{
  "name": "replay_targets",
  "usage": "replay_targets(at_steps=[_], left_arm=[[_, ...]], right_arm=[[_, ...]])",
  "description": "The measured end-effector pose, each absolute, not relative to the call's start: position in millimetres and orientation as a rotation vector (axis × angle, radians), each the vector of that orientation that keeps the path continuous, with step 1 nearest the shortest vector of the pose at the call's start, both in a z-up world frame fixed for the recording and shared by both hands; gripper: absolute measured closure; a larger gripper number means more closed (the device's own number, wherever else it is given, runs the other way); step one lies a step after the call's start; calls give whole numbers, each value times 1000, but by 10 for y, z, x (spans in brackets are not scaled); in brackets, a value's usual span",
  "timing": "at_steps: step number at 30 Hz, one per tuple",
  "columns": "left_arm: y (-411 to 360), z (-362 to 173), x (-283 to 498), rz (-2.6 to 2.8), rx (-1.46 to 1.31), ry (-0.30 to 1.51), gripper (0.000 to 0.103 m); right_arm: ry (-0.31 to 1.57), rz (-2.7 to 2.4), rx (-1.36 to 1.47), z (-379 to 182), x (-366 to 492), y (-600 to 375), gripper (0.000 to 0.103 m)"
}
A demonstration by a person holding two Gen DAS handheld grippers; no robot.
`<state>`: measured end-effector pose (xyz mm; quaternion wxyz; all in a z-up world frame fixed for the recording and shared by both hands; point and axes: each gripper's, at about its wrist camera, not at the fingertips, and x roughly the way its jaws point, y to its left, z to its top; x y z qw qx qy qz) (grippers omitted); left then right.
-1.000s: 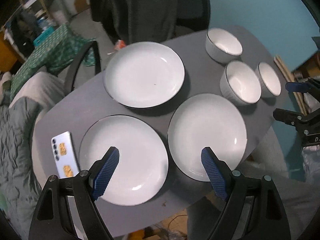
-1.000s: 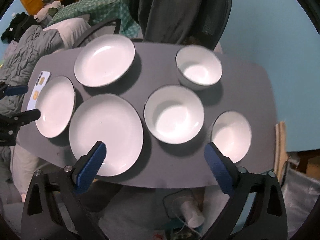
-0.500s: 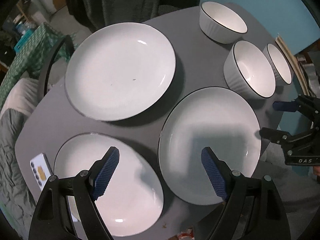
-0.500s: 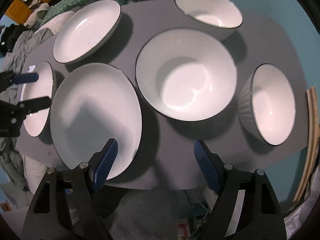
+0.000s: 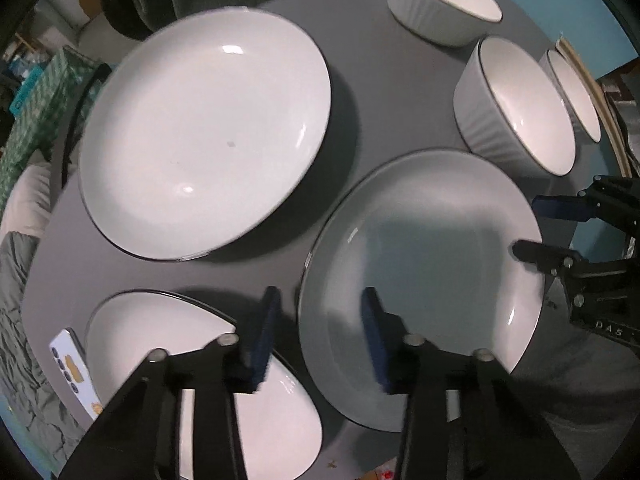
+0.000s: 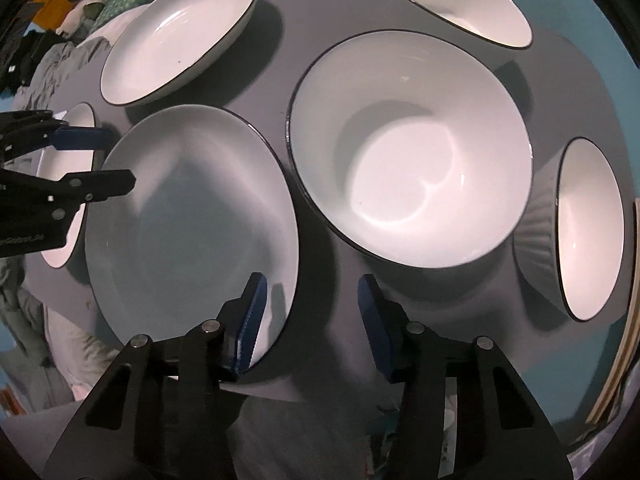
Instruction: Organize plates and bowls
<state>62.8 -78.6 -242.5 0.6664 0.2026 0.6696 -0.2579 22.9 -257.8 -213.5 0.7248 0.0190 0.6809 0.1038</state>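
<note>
Three white dark-rimmed plates lie on the grey table [image 5: 380, 80]: a far plate [image 5: 204, 132], a middle plate [image 5: 420, 280] and a near-left plate [image 5: 160, 360]. Behind them stand a far bowl [image 5: 444, 0], a ribbed bowl [image 5: 516, 104] and a small bowl [image 5: 576, 92]. My left gripper [image 5: 320, 320] points down with its jaws closing astride the middle plate's left rim, pads not touching it. My right gripper [image 6: 310, 304] likewise closes astride the right rim of that middle plate [image 6: 192, 216], beside the large bowl [image 6: 408, 148].
A phone [image 5: 74, 372] lies at the table's left edge beside the near-left plate. A chair with dark clothing stands behind the table. The table's front edge runs just under both grippers. Another bowl [image 6: 588, 228] sits at the right edge.
Both grippers have sunk toward the middle plate, and their jaws have narrowed from wide open to a small gap around its opposite rims.
</note>
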Motion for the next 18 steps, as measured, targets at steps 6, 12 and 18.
replay_targets(at_steps=[6, 12, 18], left_arm=[[-713, -2452, 549, -581, 447, 1529, 76], [-685, -2349, 419, -556, 452, 1540, 77], [-700, -2314, 333, -555, 420, 1574, 77]], right_arm=[[1524, 259, 66, -2189, 135, -2684, 75], [1518, 319, 25, -2174, 129, -2580, 90], [1524, 341, 38, -2176, 102, -2714, 92]])
